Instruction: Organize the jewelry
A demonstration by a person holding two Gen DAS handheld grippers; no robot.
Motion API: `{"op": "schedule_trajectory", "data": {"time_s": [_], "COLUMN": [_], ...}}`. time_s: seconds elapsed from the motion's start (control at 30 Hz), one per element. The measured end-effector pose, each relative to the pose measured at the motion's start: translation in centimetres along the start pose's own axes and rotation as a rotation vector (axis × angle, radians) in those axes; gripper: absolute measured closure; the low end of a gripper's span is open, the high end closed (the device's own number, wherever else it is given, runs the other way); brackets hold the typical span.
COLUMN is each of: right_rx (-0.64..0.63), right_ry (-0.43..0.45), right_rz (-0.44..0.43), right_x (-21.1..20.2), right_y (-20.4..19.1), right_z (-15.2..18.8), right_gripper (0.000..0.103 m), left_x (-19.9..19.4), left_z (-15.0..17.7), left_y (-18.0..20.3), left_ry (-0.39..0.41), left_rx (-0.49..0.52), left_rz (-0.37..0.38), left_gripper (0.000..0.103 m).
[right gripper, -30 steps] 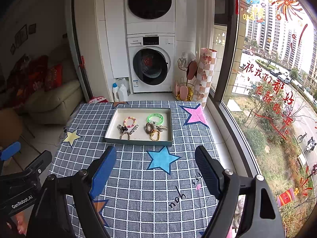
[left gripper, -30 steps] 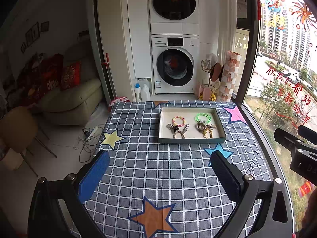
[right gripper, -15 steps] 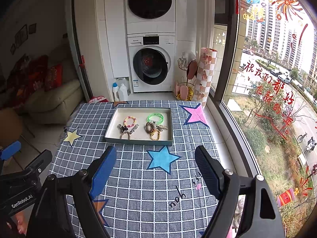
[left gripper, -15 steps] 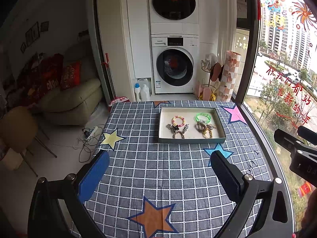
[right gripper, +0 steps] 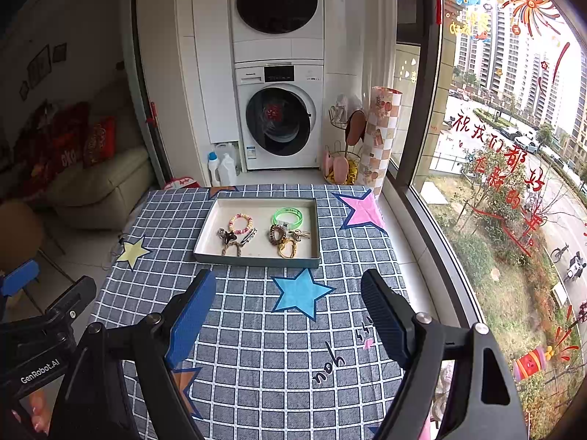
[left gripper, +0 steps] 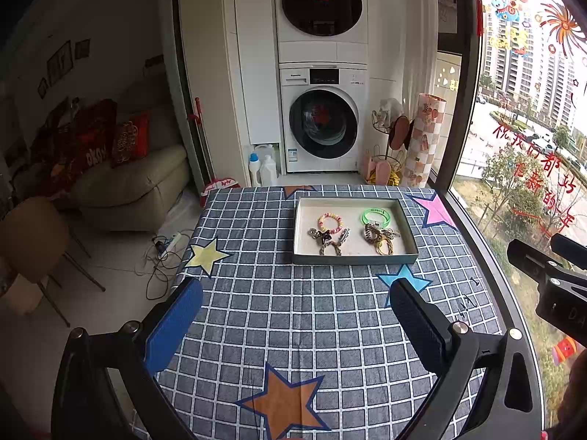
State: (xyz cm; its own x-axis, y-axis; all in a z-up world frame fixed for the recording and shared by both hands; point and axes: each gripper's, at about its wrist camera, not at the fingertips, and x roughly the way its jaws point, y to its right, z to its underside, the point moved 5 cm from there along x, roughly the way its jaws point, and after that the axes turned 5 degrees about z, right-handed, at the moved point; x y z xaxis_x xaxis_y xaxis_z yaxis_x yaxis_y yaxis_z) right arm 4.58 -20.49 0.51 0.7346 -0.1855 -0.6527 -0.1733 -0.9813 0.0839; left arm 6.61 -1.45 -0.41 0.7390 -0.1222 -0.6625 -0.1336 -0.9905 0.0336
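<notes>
Right now a shallow grey-rimmed tray [left gripper: 355, 259] sits toward the far end of a table [left gripper: 293, 315] covered in a blue checked cloth with coloured stars, and all the jewelry lies inside it, in two loose groups. On the tray's left half, a pink and yellow beaded bracelet [left gripper: 330, 222] lies toward the back, with a tangle of silver chain and a dark star piece [left gripper: 324, 236] just in front of it, touching or nearly so. On the right half, a green ring [left gripper: 376, 216] lies at the back, and a brown and gold chain cluster [left gripper: 379, 240] sits right below it, overlapping its front edge. From the right wrist view the same tray [right gripper: 256, 261] shows the beaded bracelet [right gripper: 240, 223], the green ring [right gripper: 287, 217] and a gold heart-shaped loop [right gripper: 287, 249] near the front wall.

Both claws hang above the near part of the cloth, well apart from the tray. The left gripper [left gripper: 293, 311] is spread wide and holds nothing; the right gripper [right gripper: 288, 300] is likewise spread wide and empty. A blue star [right gripper: 301, 293] on the cloth lies between the right gripper's fingers and the tray
</notes>
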Motion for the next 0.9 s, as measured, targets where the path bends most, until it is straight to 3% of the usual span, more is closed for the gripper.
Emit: {"op": "schedule_trajectory", "data": {"time_s": [0.9], "right_rx": [-0.001], "right_ry": [-0.004], "right_rz": [-0.002], "right_x": [0.01], "right_y": [-0.05], "right_z": [0.15], "right_gripper": [0.019], "left_x": [0.23], "left_z": [0.15], "left_y": [-0.26], "left_ry": [0.003], "left_rx": [-0.011], "left_rz": [-0.005], "left_gripper": [0.000]}}
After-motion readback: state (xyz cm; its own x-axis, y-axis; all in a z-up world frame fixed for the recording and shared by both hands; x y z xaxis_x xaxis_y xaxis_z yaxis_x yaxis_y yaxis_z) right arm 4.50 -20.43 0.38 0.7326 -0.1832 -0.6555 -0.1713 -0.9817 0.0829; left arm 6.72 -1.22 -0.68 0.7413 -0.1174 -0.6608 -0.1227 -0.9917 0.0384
